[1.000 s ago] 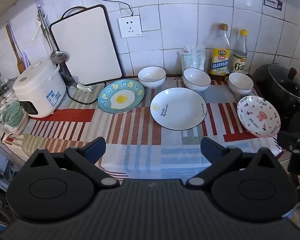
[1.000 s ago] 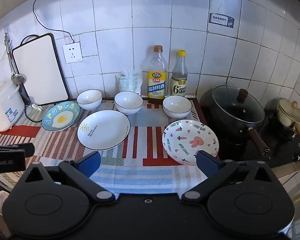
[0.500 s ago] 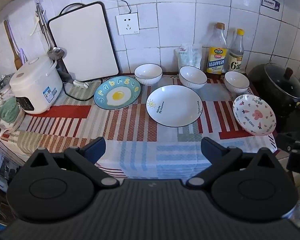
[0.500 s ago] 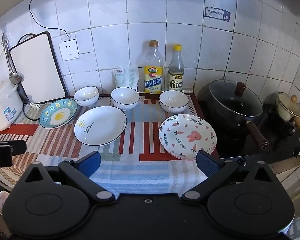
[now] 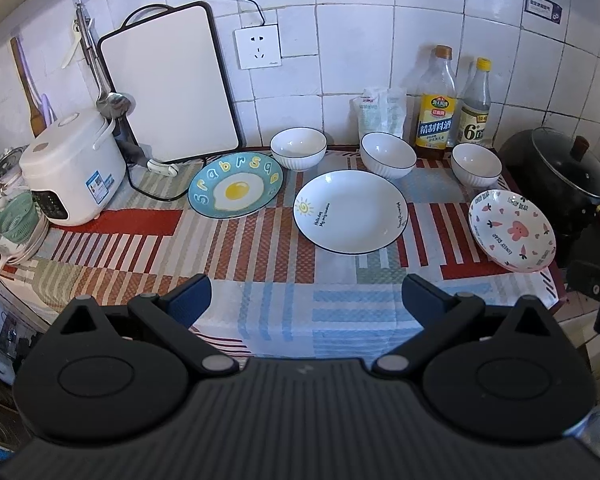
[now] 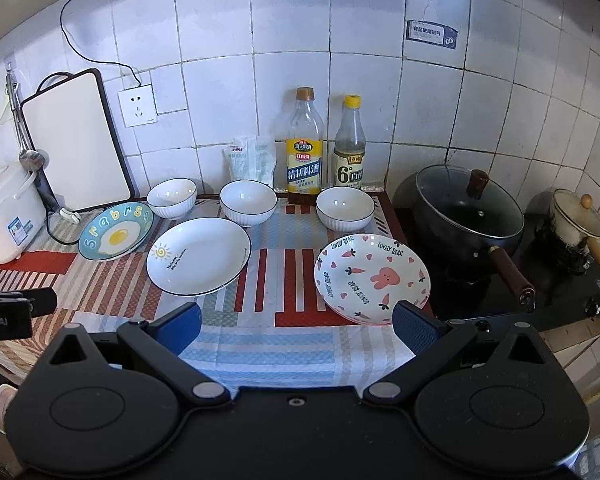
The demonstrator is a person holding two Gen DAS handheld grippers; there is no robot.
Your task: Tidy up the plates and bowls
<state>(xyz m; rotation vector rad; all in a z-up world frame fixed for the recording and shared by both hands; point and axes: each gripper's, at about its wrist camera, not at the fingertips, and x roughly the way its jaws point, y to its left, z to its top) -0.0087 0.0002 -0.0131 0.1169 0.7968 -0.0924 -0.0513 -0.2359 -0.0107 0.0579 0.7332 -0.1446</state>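
On the striped cloth lie three plates: a blue fried-egg plate (image 5: 236, 191) (image 6: 116, 231) at left, a large white plate (image 5: 350, 211) (image 6: 198, 255) in the middle, and a pink rabbit plate (image 5: 512, 230) (image 6: 372, 278) at the right edge. Behind them stand three white bowls, left (image 5: 298, 148) (image 6: 171, 197), middle (image 5: 388, 154) (image 6: 248, 202) and right (image 5: 476, 165) (image 6: 345, 208). My left gripper (image 5: 306, 298) hovers open over the cloth's front edge, holding nothing. My right gripper (image 6: 297, 322) is open too, its right finger just in front of the rabbit plate.
A white rice cooker (image 5: 72, 172) and a leaning cutting board (image 5: 168, 84) stand at the left. Two bottles (image 6: 305, 148) and a bag (image 6: 250, 158) line the tiled wall. A black lidded wok (image 6: 468, 216) and a small pot (image 6: 576, 224) sit on the stove to the right.
Both grippers have drawn back and risen a little from the counter, so the dishes look smaller and farther. No dish has moved; both grippers stay open.
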